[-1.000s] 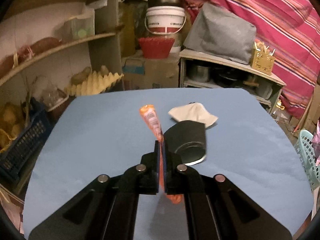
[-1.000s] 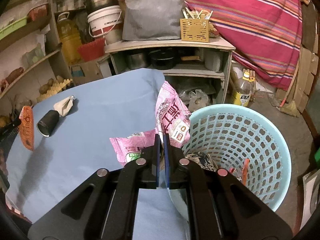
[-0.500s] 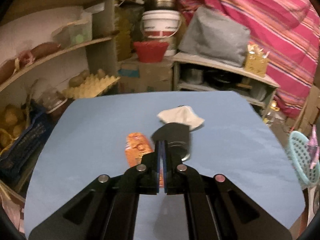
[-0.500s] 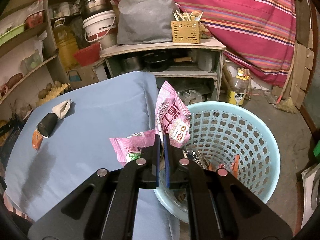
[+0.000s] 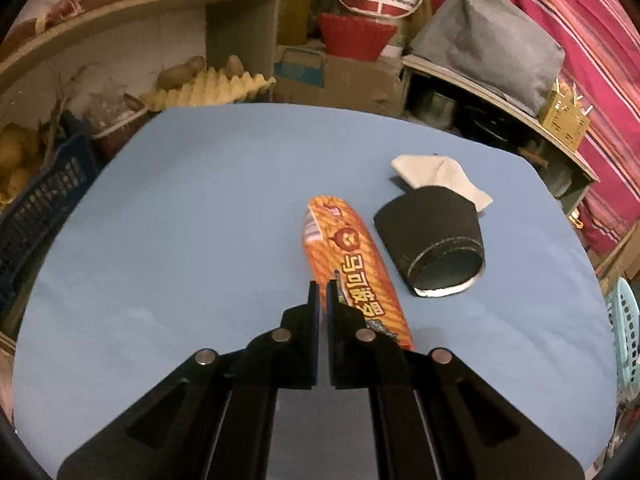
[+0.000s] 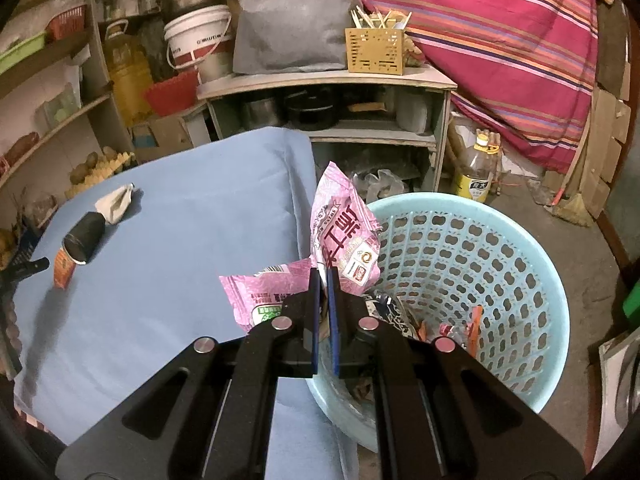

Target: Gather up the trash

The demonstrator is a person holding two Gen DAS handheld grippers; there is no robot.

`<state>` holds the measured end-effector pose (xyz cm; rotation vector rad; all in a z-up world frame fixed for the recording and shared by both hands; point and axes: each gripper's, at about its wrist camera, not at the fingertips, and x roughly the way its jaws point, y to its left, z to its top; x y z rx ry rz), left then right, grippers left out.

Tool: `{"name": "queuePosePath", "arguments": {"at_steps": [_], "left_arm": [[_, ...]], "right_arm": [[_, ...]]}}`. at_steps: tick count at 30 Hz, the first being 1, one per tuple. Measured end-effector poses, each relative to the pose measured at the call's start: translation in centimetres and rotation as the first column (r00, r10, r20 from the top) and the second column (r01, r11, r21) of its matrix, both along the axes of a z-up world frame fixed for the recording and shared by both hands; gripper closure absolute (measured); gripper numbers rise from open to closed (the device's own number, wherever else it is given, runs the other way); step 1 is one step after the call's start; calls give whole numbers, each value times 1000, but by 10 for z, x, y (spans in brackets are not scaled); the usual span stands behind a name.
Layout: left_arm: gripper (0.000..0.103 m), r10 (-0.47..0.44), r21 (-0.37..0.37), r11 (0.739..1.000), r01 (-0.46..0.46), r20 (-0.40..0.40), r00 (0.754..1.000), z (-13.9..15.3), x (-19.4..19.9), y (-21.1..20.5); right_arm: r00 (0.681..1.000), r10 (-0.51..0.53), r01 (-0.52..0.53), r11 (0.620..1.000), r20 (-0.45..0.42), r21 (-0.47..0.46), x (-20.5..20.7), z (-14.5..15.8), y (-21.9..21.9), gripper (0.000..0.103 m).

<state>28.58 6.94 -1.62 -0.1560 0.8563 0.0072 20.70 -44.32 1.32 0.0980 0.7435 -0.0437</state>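
Note:
My left gripper (image 5: 320, 285) is shut and empty, just above the blue table (image 5: 180, 220). The orange snack wrapper (image 5: 352, 268) lies flat on the table right of its tips, free of the jaws. A black paper cup (image 5: 434, 240) lies on its side beside it, with a crumpled white tissue (image 5: 436, 176) behind. My right gripper (image 6: 323, 272) is shut on a pink snack bag (image 6: 344, 240) and holds it over the near rim of the light blue trash basket (image 6: 500, 248). The wrapper (image 6: 64, 270), cup (image 6: 84, 236) and tissue (image 6: 116, 204) show far left in the right wrist view.
The basket stands on the floor off the table's right edge and holds several wrappers (image 6: 452, 324). A low shelf unit (image 6: 328, 112) with pots stands behind the table. Wall shelves (image 5: 100, 52) and a dark crate (image 5: 36, 196) are on the left. An oil bottle (image 6: 478, 172) stands on the floor.
My left gripper lowered the orange wrapper to the table and let it go; it now lies flat. My right gripper carried the pink bag further over the basket.

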Motion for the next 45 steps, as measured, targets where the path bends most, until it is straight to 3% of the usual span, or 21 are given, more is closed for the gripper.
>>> {"name": "queuePosePath", "arguments": {"at_steps": [3, 4, 5, 7, 9, 11, 13, 18, 22, 25, 28, 33, 36, 38, 42, 44, 45], "left_arm": [[98, -23, -6, 1000, 23, 8, 1000, 1, -7, -10], [88, -31, -2, 1000, 31, 17, 999, 2, -11, -14], [58, -29, 17, 999, 28, 33, 999, 5, -16, -20], [14, 11, 48, 999, -15, 86, 996, 13, -25, -25], [13, 35, 91, 995, -49, 149, 988, 22, -31, -29], [10, 22, 113, 993, -39, 145, 989, 20, -28, -30], [10, 26, 133, 990, -42, 120, 992, 11, -21, -32], [10, -29, 94, 995, 28, 9, 1000, -6, -1, -35], [6, -53, 89, 995, 52, 0, 999, -14, 9, -39], [6, -46, 130, 990, 51, -46, 998, -24, 22, -42], [6, -37, 111, 993, 49, -104, 994, -36, 31, -40], [12, -52, 122, 991, 64, -96, 994, -38, 30, -42], [38, -86, 127, 987, 95, -80, 993, -35, 25, -47], [61, -102, 125, 986, 112, -83, 991, -32, 23, -49], [78, -106, 93, 989, 114, -92, 990, -28, 20, -43], [95, -100, 63, 992, 106, -97, 990, -24, 16, -36], [96, -90, 54, 994, 95, -95, 991, -21, 13, -32]], "right_arm": [[1000, -9, 9, 1000, -6, -6, 4, -1, 0, 98], [1000, -11, 11, 1000, -6, -7, 4, -2, 0, 98], [1000, -15, 15, 1000, -6, -7, 6, -2, 0, 98], [1000, -16, 16, 1000, -6, -6, 8, -2, 2, 98], [1000, -14, 14, 1000, -6, -9, 8, -2, 2, 98], [1000, -7, 7, 1000, -8, -20, 10, -3, 4, 97], [1000, -1, 1, 999, -13, -32, 14, -5, 8, 96], [1000, -3, 2, 999, -20, -39, 20, -7, 9, 96], [1000, -7, 6, 999, -15, -38, 23, -7, 8, 96], [1000, -5, 5, 999, -18, -41, 23, -8, 8, 96], [1000, -6, 5, 999, -22, -43, 24, -9, 6, 96], [1000, -11, 10, 999, -19, -43, 23, -10, 4, 96], [1000, -9, 9, 999, -18, -42, 23, -10, 4, 96], [1000, -8, 7, 999, -13, -41, 22, -9, 4, 96], [1000, 0, 0, 999, -5, -34, 19, -8, 5, 96], [1000, 3, -3, 1000, -3, -31, 18, -6, 6, 96], [1000, 5, -5, 1000, 0, -29, 16, -5, 6, 96]]}}
